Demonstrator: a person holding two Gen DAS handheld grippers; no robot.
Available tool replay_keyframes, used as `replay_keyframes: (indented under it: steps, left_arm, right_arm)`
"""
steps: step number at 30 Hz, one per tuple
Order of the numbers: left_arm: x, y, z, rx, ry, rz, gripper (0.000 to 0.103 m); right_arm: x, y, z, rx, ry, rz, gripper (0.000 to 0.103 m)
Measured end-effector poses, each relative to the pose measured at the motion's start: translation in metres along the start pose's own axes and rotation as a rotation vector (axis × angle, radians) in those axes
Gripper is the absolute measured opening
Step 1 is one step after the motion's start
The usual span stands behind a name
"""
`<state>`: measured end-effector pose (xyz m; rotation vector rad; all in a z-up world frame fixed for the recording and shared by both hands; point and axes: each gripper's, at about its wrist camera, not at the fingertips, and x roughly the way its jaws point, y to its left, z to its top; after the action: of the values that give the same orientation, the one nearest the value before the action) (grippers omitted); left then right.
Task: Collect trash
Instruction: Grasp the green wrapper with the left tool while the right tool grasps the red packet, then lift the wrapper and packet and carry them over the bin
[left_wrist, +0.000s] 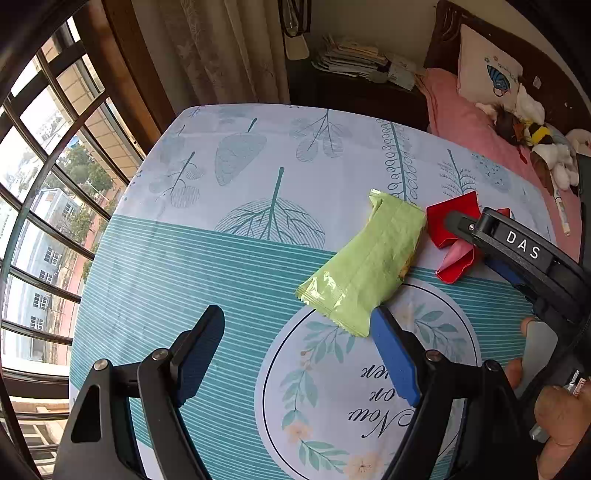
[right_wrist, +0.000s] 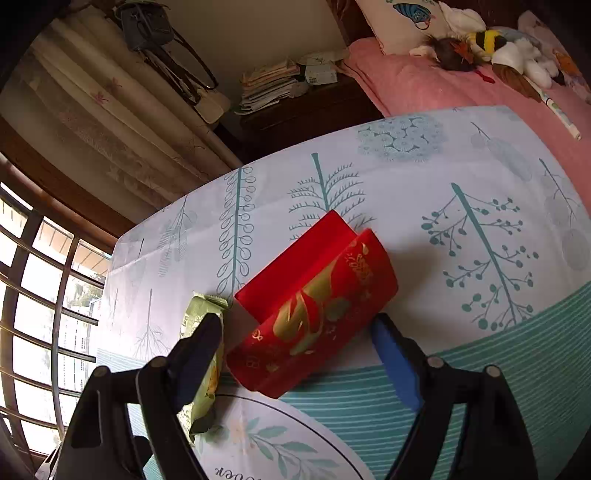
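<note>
A crumpled light-green snack wrapper (left_wrist: 369, 266) lies on the patterned tablecloth (left_wrist: 221, 266). My left gripper (left_wrist: 299, 319) stands open just above the cloth, its right pad beside the wrapper's near end and nothing between the jaws. A folded red packet with gold print (right_wrist: 317, 295) lies right of the wrapper. My right gripper (right_wrist: 297, 325) straddles the red packet with its jaws wide on either side of it, pads close to its edges but not visibly pressing. Its left finger (right_wrist: 199, 354) overlaps the green wrapper (right_wrist: 203, 314). In the left wrist view the right gripper (left_wrist: 476, 251) comes in over the red packet (left_wrist: 439, 221).
A barred window (left_wrist: 44, 221) and curtains (left_wrist: 221, 51) border the table's left and far sides. A dark cabinet with stacked papers (right_wrist: 273, 85) stands behind. A pink bed (right_wrist: 424, 81) with plush toys and a pillow lies to the right. A hand (left_wrist: 554, 413) holds the right gripper.
</note>
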<state>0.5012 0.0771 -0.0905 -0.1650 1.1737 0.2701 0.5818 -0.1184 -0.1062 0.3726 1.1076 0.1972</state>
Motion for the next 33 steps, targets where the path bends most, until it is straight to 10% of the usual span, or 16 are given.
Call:
replay_keyframes:
  steps: [4,9,16,23,33]
  left_arm:
    - [0.012,-0.013,0.009,0.036,0.014,-0.028,0.080]
    - [0.032,-0.035,0.021,0.098,0.051,-0.067,0.080]
    - [0.065,-0.043,0.032,0.062,0.143,-0.114,0.077]
    - [0.056,-0.049,0.034,0.079,0.104,-0.144,0.025]
    - [0.003,-0.035,-0.020,0.092,0.057,-0.197,0.020]
  right_arm:
    - [0.001,-0.007,0.003,-0.008,0.034,0.029,0.029]
    - [-0.007,-0.021,0.001,-0.004,0.042,0.080,0.017]
    - [-0.022,-0.043,-0.014,-0.006,0.055,0.109,0.016]
    - [-0.036,-0.058,-0.035,-0.003,0.078,0.132,0.016]
    - [-0.060,-0.059,-0.068,-0.029,0.088,0.139,0.016]
